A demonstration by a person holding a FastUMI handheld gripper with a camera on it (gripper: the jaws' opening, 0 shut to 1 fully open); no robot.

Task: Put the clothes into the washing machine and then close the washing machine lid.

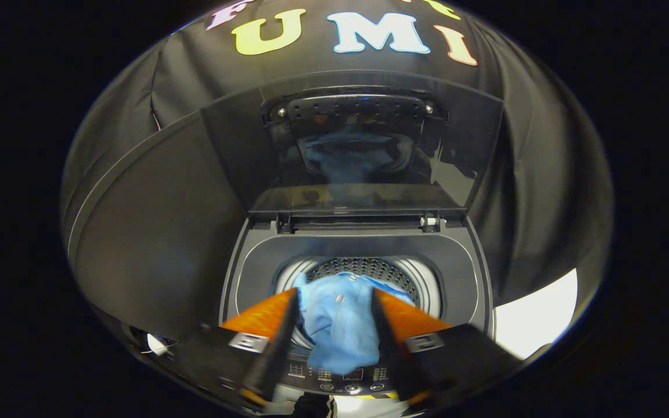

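Note:
A light blue garment [340,331] is bunched between the two fingers of my gripper [335,295], which is shut on it. The cloth hangs over the front rim of the washing machine [253,255], covering part of the control panel [352,380]. Its upper end reaches over the perforated drum [369,268], which lies just beyond the fingertips. The dark lid [363,145] stands open and upright behind the drum, hinged at the back, and the blue cloth is mirrored in its glass.
Black cloth of the booth wall [154,232] hangs close around the machine on the left, right and behind. A bright white patch of surface [538,316] shows to the right of the machine.

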